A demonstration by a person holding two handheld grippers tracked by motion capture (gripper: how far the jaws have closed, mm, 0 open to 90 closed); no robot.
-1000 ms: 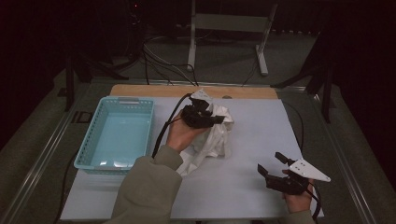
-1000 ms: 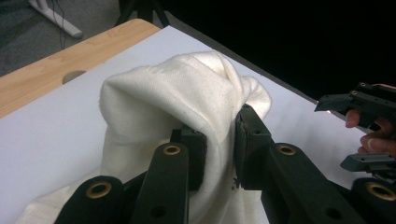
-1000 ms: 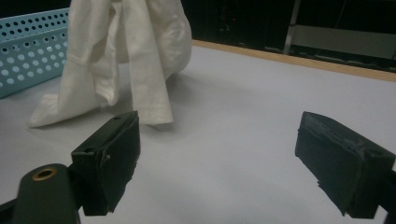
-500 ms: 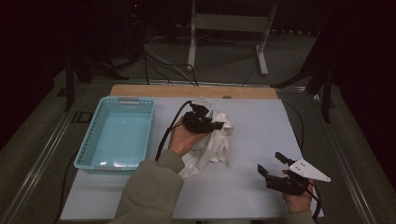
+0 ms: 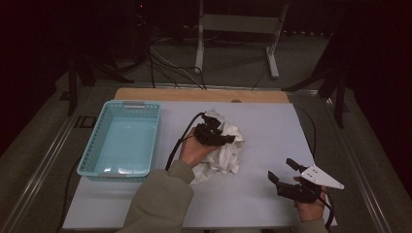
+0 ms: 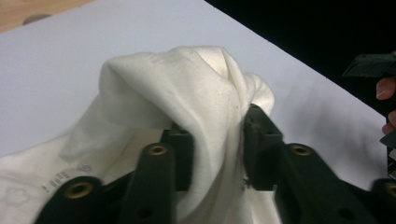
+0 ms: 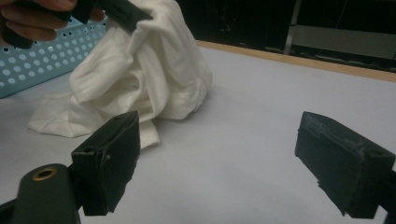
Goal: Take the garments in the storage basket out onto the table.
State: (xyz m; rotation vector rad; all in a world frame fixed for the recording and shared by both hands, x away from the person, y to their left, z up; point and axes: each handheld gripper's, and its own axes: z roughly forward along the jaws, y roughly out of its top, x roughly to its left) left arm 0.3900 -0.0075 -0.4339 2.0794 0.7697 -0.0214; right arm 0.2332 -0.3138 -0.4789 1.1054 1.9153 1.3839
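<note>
While the left gripper (image 6: pixel 212 140) pinches a fold of the white cloth (image 5: pixel 224 148) mid-table, just right of the light blue basket (image 5: pixel 124 141), a firm grip and a slow lift should free it cleanly. Its forearm reaches forward; the right gripper (image 5: pixel 287 171) waits spread wide, near the table's front right.

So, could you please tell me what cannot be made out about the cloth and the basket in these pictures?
- Cloth: in the high view, the hand and left hand-held gripper cover its middle; which garment it is cannot be told.
- Cloth print, left gripper view: too blurred to read.
- Cloth's lower part, left gripper view: hidden behind the jaws and cut off by the bottom edge.
- Basket, right gripper view: cut off by the left edge and partly hidden by the cloth.
</note>
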